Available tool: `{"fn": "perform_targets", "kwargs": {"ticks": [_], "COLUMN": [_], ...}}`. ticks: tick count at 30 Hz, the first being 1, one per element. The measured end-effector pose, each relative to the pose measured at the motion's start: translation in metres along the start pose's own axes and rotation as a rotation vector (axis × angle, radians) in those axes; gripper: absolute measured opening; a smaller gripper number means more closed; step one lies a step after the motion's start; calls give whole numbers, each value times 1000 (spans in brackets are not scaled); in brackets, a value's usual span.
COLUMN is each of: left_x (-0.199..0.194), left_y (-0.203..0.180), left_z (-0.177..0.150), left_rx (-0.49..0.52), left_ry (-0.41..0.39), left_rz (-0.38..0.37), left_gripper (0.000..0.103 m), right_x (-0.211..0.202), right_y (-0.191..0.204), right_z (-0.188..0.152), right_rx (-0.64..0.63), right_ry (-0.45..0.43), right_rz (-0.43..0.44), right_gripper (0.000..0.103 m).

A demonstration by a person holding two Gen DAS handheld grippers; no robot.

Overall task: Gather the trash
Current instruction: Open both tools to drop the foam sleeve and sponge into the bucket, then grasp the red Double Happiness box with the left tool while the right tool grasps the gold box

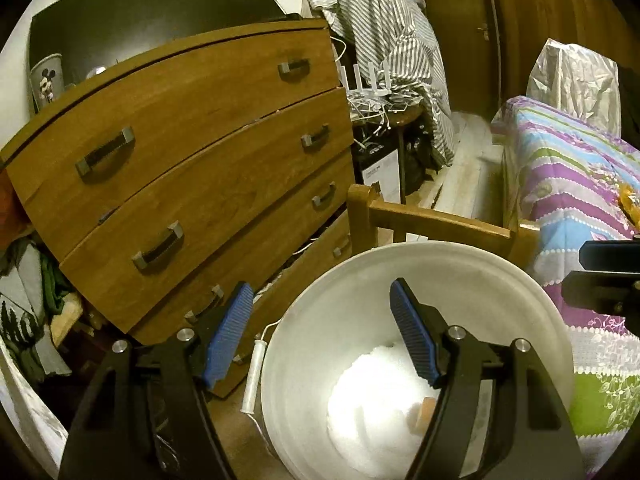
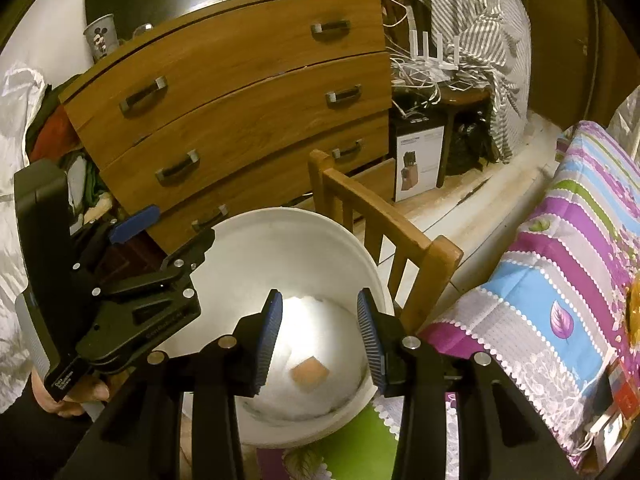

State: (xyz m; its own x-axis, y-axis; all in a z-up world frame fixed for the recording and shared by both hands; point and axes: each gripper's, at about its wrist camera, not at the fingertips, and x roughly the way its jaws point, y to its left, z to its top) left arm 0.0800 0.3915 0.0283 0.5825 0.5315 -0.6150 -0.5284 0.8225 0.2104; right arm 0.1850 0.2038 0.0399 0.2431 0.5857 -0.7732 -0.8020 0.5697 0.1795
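A white bucket (image 1: 420,264) stands on the floor between the dresser and the bed. In it lies a heap of white crumpled material (image 1: 372,400) with a small tan piece (image 1: 425,412) on top. My left gripper (image 1: 320,292) is open, straddling the bucket's left rim, with nothing between its blue pads. In the right wrist view, my right gripper (image 2: 319,298) hangs open over the bucket (image 2: 248,248). The tan piece (image 2: 309,374) lies below it on the white heap (image 2: 316,328), touching neither pad. The left gripper (image 2: 168,232) shows at the left, held by a hand (image 2: 72,396).
A wooden dresser (image 1: 180,140) with several drawers stands behind the bucket. A wooden chair frame (image 2: 384,232) stands by its far rim. The bed with a striped quilt (image 2: 560,260) lies to the right. A white cord with a cylinder (image 1: 254,376) hangs beside the bucket. Clothes (image 1: 36,300) pile up at left.
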Motion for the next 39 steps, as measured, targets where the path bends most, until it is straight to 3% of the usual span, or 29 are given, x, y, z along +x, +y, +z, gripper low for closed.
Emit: {"fn": "perform_targets", "kwargs": {"ticks": [6,10,13,18,25,28,33,39], "left_x": [-9,-19,-31,-60,-93,-102,-104,-86], "left_y": [-7,-15,-24,-52,-115,-146,-199,-269], "left_z": [3,4,3,-3,-12,-18,-27,-16], "left_rx": [15,22,16,2,36,60,147,201], "left_ry": [-22,-40,-57,-116,-149,-140,-122,-58], "left_rz": [14,18,-2,-58,-166,-227,-317,-515], "left_gripper": [68,68,68,79,89,91,92,92], "right_x": [-10,-27,-48,-93,-144,-167,-210,-248], "right_y": [-6,-10,-15,-27,-64,-92,-168,-255], "right_z": [-6,-14,-29,-75,-144,-171,-232,-306], "right_rx": [9,12,18,-9,19,73,275,536], "right_ry": [-22,-83,-162,-335,-443,-458,-444,-405], "right_rz": [-8,-41,-100,-288,-451,-495,-549,-550], "right_gripper": [41,41,41,47,53,58,63,65]}}
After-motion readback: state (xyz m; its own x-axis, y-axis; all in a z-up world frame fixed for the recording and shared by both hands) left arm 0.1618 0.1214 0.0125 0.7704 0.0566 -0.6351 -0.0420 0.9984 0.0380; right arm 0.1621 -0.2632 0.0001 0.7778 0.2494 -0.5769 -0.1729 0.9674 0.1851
